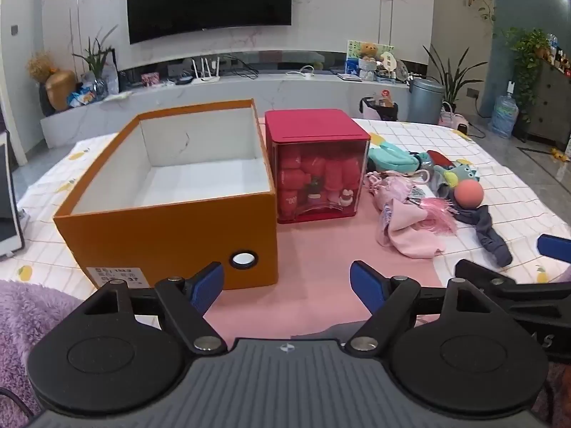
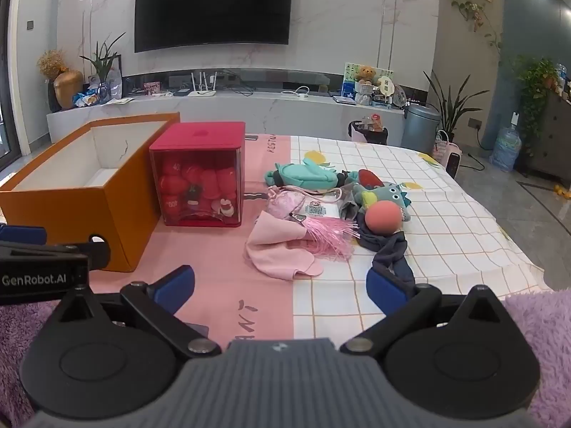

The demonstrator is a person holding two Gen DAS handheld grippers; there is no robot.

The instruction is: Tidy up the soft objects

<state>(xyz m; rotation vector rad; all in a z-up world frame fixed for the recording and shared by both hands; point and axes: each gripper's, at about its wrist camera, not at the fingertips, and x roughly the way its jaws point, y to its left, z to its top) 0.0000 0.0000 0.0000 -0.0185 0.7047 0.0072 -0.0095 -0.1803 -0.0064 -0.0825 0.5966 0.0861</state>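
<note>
An open orange box (image 1: 171, 228) (image 2: 71, 210) with a bare white inside stands on the left of the table. To its right lies a pile of soft things: a pink cloth (image 1: 414, 232) (image 2: 282, 249), a pink tassel (image 2: 328, 235), a pink ball (image 1: 468, 194) (image 2: 382, 218), a dark sock (image 1: 490, 235) (image 2: 387, 249), a green dinosaur toy (image 2: 387, 194) and a teal plush (image 1: 390, 158) (image 2: 307, 176). My left gripper (image 1: 287, 285) is open and empty, low in front of the box. My right gripper (image 2: 280, 285) is open and empty, in front of the pile.
A red cube container (image 1: 317, 167) (image 2: 200, 178) holding red items stands between box and pile. The table has a pink and checked cloth (image 2: 428, 249). A purple fleece (image 1: 25, 321) (image 2: 535, 321) lies at the near edge. A TV wall, plants and a bin (image 1: 424, 101) are behind.
</note>
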